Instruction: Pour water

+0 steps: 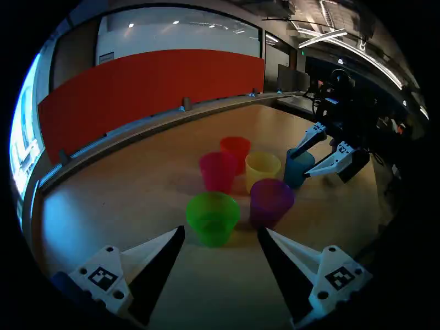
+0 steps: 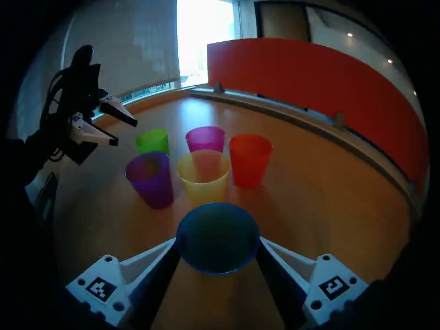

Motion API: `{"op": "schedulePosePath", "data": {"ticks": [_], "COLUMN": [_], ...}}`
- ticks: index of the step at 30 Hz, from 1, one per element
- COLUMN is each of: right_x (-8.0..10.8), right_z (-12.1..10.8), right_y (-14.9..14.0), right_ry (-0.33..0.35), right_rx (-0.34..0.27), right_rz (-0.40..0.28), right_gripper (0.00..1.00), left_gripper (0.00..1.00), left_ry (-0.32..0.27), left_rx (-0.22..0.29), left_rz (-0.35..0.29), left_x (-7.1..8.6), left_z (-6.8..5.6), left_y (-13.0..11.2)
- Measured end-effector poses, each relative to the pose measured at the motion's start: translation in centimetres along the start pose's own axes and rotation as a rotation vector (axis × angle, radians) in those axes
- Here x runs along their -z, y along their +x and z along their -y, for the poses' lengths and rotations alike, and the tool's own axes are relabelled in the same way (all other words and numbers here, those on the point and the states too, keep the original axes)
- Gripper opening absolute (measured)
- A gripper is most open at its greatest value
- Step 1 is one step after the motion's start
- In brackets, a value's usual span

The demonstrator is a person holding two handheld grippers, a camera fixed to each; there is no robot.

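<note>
My right gripper [image 2: 217,241] has the blue cup [image 2: 218,258] clamped between its fingers, one pressing on each side high on the wall. The cup sits at the near edge of the cluster on the wooden table [image 2: 330,209]. My left gripper [image 1: 220,229] hangs with its fingers spread wide and nothing in them, and the green cup [image 1: 212,217] stands just beyond the tips. To its right is the purple cup [image 1: 270,201]. Farther off are the pink cup [image 1: 218,170], the yellow cup [image 1: 262,169] and the red cup [image 1: 235,149], all upright and close together.

I take these for thin plastic tumblers: light, smooth and a bit springy. A hard squeeze would bow the wall, and a weak one would let the cup slide. The wall tapers downward, so a hold high up, under the rim, suits best. I cannot tell whether the blue cup holds water, because its inside is dark. If it does, the weight will shift as I tilt, so I would tip slowly. An empty receiving cup could skate on the table.
</note>
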State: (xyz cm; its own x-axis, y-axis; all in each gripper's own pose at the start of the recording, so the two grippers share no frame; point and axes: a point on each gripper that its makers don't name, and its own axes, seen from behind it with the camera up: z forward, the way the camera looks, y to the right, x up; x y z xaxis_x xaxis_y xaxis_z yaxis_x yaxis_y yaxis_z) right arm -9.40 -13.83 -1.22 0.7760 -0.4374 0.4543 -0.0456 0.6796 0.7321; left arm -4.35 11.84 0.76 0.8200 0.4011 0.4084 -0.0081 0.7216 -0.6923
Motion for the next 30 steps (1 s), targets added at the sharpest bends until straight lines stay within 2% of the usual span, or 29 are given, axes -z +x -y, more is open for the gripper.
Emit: {"op": "schedulePosePath", "data": {"ticks": [2,14,24,30], "right_x": [0.1,1.5,4.3,6.4], "right_z": [0.0,-0.2,0.1,-0.2], "right_y": [-0.1,-1.4,-2.8,-3.3], "right_ry": [-0.001,-0.03,-0.067,-0.106], "right_rx": [-0.005,-0.018,-0.015,-0.029], "right_rz": [0.004,0.004,0.011,-0.004], "right_gripper": [0.97,0.98,0.98,0.98], "left_gripper": [0.98,0.98,0.98,0.99], "left_ry": [0.002,0.018,0.058,0.077], "left_rx": [-0.001,0.008,0.035,0.057], "left_rz": [0.0,-0.004,-0.007,-0.022], "left_x": [0.1,0.7,1.7,2.5], "left_z": [0.0,0.0,0.8,0.6], "left_y": [0.0,-0.3,-1.3,-1.7]}}
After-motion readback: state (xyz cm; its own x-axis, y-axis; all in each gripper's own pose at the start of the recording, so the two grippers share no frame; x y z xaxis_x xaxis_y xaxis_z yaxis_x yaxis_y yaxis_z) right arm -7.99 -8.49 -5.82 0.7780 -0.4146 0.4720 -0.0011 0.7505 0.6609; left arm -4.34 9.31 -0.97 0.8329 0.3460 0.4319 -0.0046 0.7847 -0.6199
